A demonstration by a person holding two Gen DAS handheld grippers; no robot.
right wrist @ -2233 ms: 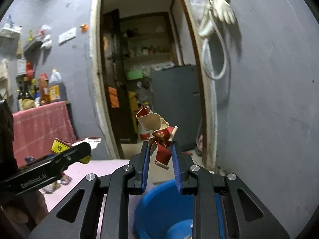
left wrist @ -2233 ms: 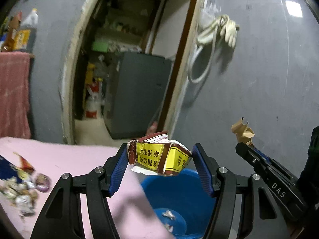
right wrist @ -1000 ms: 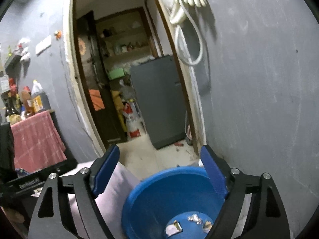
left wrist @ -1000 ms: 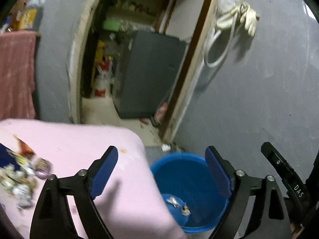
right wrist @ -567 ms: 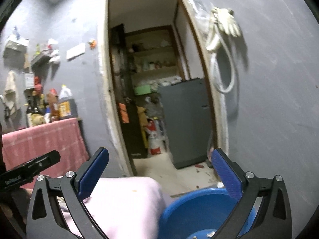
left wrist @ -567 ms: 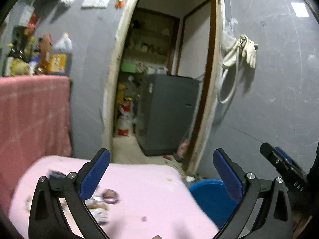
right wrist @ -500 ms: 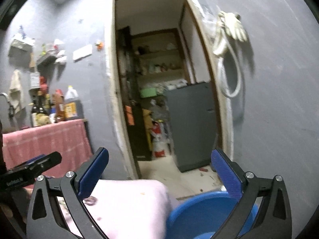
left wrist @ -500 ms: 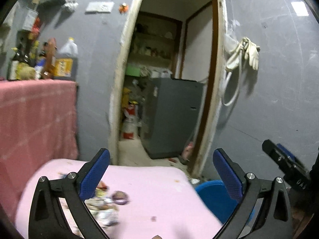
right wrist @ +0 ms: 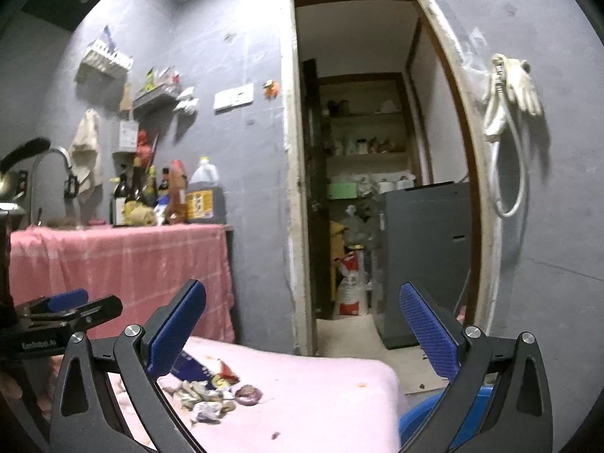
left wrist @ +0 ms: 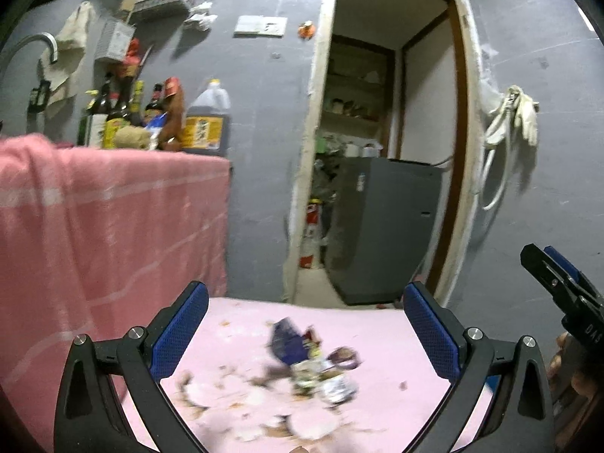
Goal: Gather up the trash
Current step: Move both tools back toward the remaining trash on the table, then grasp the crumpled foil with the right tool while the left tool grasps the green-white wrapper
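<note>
1. Far left in both views, a pink checked cloth (left wrist: pixel 113 219) drapes a counter that carries dark bottles and a large jug of dark liquid (right wrist: pixel 204 196).
2. The left gripper (left wrist: pixel 305 336) has its blue pads spread wide with nothing between them. Its jaws have just been opening, and they now frame the litter on the table.
3. The trash pile (left wrist: pixel 302 370) lies on the pink table cover (right wrist: pixel 321 396), toward its middle-left: a dark blue torn wrapper (left wrist: pixel 285 339), crumpled foil and paper scraps, and a small round purple piece (right wrist: pixel 247 392).
4. I judge these scraps feather-light, soft and crinkly. They will crush under the pads without resisting and may slide on the cloth or flutter loose. The blue wrapper stands up from the heap, so its raised edge looks like the easiest place to pinch. The flat bits need a low scoop.
5. The right gripper (right wrist: pixel 302 332) is likewise fully spread and empty, its jaws having just been opening.
6. Lower right, the rim of the blue basin (right wrist: pixel 419 415) shows beside the table edge, below an open doorway (right wrist: pixel 362 151).
</note>
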